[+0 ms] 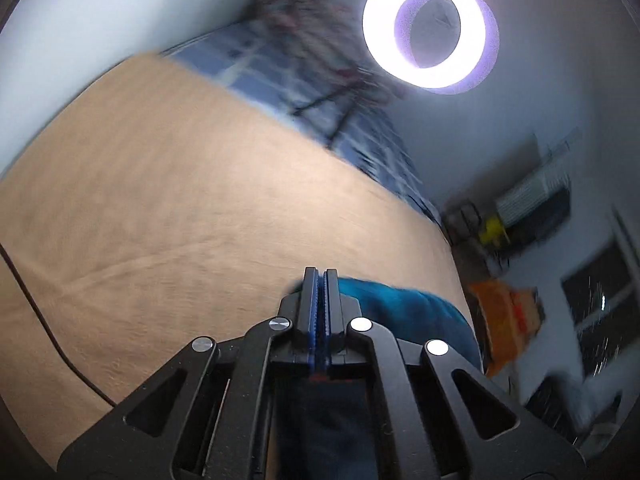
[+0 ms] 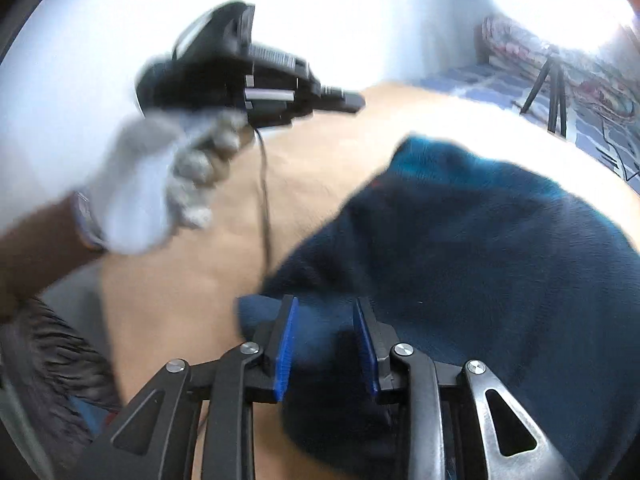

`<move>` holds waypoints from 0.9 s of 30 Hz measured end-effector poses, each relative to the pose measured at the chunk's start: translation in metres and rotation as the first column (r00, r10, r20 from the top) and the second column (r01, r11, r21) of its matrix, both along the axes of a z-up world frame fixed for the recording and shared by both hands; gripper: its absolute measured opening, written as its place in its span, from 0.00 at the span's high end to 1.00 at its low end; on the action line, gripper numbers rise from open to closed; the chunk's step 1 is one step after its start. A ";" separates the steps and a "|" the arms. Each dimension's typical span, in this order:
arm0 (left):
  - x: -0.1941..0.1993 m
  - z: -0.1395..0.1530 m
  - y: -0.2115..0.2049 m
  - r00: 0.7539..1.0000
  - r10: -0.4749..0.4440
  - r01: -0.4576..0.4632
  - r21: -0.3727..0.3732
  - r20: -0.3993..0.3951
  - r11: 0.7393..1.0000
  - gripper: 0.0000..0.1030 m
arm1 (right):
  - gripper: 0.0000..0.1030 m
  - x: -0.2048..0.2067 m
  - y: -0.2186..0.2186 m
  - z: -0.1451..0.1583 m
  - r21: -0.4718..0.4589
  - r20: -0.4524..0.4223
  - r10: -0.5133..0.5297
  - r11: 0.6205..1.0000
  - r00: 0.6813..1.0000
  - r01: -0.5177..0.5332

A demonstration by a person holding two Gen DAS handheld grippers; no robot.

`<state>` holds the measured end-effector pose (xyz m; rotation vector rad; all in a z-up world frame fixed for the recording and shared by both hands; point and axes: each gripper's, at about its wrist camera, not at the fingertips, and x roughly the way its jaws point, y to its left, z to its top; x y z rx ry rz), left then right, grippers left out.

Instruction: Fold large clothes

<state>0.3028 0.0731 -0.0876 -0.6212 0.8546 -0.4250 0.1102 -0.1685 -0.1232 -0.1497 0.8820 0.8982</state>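
A dark blue fleecy garment (image 2: 480, 240) lies bunched on a tan bed cover (image 2: 320, 152). My right gripper (image 2: 326, 312) is at the garment's near edge, its blue pads pressed on a thick fold of the cloth. My left gripper (image 2: 352, 102) is held in the air by a white-gloved hand (image 2: 160, 184), above the cover and to the left of the garment, apart from it. In the left wrist view the left gripper (image 1: 321, 274) is shut with nothing between its fingers. The blue garment (image 1: 408, 304) shows just behind it to the right, over the tan cover (image 1: 160, 200).
A black cable (image 2: 264, 200) hangs from the left gripper across the cover. At the far end of the bed are a blue patterned sheet (image 1: 280, 68), a rolled quilt (image 2: 520, 44) and a tripod (image 2: 548, 88). A ring light (image 1: 430, 30) glows. An orange bag (image 1: 504, 320) sits beside the bed.
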 end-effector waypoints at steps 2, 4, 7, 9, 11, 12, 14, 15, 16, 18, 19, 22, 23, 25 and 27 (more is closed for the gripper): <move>-0.006 0.014 -0.024 0.998 -0.055 0.054 0.038 0.025 0.998 0.90 | 0.63 0.000 -0.027 0.025 0.069 0.032 -0.023 0.997 0.999 0.021; -0.007 0.021 -0.048 0.995 -0.088 0.083 0.093 0.043 0.992 0.89 | 0.60 0.011 -0.054 0.046 0.121 0.063 -0.086 0.990 0.994 0.078; -0.001 0.027 -0.087 0.987 -0.150 0.138 0.179 0.056 0.974 0.89 | 0.59 0.044 -0.091 0.066 0.115 0.102 -0.245 0.966 0.964 0.233; 0.009 0.023 -0.108 0.983 -0.179 0.169 0.191 0.038 0.967 0.87 | 0.60 0.071 -0.110 0.066 0.067 0.107 -0.341 0.940 0.934 0.335; 0.024 0.014 -0.125 0.980 -0.197 0.192 0.202 0.004 0.960 0.80 | 0.66 0.092 -0.120 0.058 0.030 0.086 -0.388 0.922 0.918 0.387; 0.030 0.008 -0.132 0.978 -0.206 0.205 0.208 -0.013 0.957 0.80 | 0.66 0.101 -0.123 0.050 0.007 0.061 -0.404 0.915 0.913 0.404; 0.040 -0.009 -0.143 0.966 -0.247 0.257 0.242 -0.071 0.936 0.80 | 0.67 0.109 -0.123 0.029 -0.035 0.010 -0.409 0.912 0.912 0.409; 0.043 -0.019 -0.147 0.962 -0.260 0.273 0.259 -0.084 0.926 0.78 | 0.67 0.107 -0.120 0.016 -0.056 -0.013 -0.401 0.915 0.916 0.400; 0.044 -0.030 -0.148 0.959 -0.268 0.283 0.275 -0.090 0.919 0.73 | 0.66 0.100 -0.114 0.001 -0.080 -0.016 -0.395 0.916 0.918 0.393; 0.045 -0.052 -0.149 0.954 -0.282 0.300 0.278 -0.103 0.912 0.73 | 0.66 0.085 -0.104 -0.024 -0.128 0.017 -0.389 0.913 0.921 0.388; 0.044 -0.058 -0.148 0.954 -0.284 0.300 0.273 -0.098 0.914 0.73 | 0.66 0.080 -0.104 -0.032 -0.113 0.025 -0.405 0.907 0.914 0.405; 0.042 -0.048 -0.139 0.958 -0.271 0.286 0.245 -0.091 0.926 0.73 | 0.66 0.083 -0.105 -0.031 -0.092 0.015 -0.423 0.902 0.906 0.423; 0.040 -0.041 -0.136 0.960 -0.265 0.279 0.253 -0.090 0.926 0.73 | 0.66 0.085 -0.109 -0.021 -0.070 0.001 -0.409 0.910 0.912 0.408; 0.021 -0.017 -0.130 0.960 -0.275 0.276 0.270 -0.045 0.922 0.73 | 0.67 0.084 -0.133 0.000 0.035 -0.027 -0.399 0.916 0.916 0.400; -0.005 0.002 -0.127 0.947 -0.321 0.307 0.260 0.013 0.916 0.73 | 0.67 0.082 -0.167 0.018 0.129 -0.042 -0.439 0.888 0.897 0.441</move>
